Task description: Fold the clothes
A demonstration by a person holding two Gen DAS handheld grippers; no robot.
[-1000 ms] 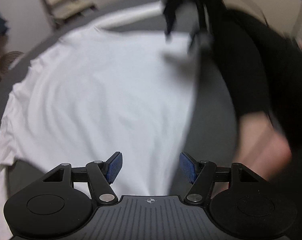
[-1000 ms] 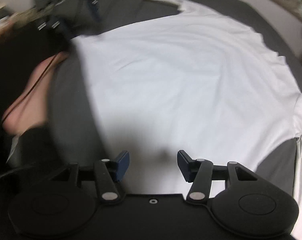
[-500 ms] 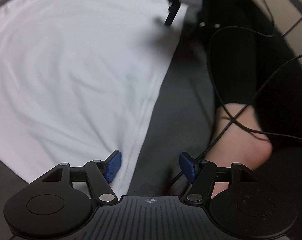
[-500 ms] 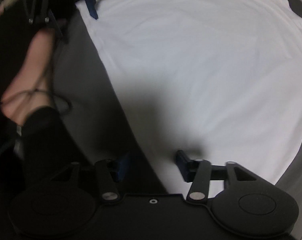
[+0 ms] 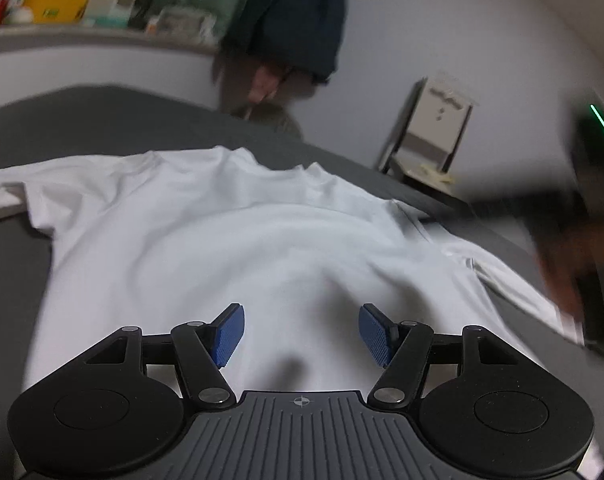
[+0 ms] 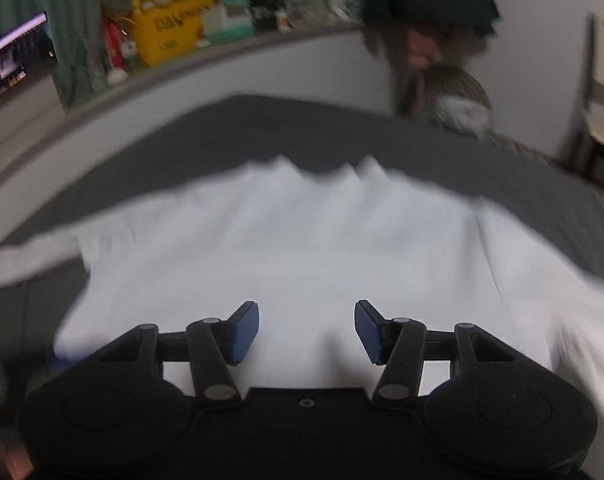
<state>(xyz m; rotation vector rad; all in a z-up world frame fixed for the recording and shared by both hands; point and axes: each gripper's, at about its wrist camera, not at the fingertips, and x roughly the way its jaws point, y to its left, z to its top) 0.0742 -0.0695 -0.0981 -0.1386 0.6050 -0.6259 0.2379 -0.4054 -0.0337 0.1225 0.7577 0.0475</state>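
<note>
- A white shirt lies spread flat on a dark grey surface, collar end farthest from both cameras, hem end nearest.
- Left tongs: blue pads spread wide, nothing between them. They sit over the lower middle of the shirt, whose white cloth fills the gap between the pads; whether they touch the cloth cannot be told.
- In the left view one sleeve runs off to the left and the other sleeve stretches to the right, where a dark blurred shape meets its end; what that shape is cannot be told.
- Right tongs: pads likewise spread apart and holding nothing, over the shirt's near edge, cloth showing between them.
- In the right view the shirt is blurred; its sleeves reach out left and right across the grey surface.
- Beyond the surface, a shelf carries a yellow bag and other clutter, and a chair stands by the wall.
</note>
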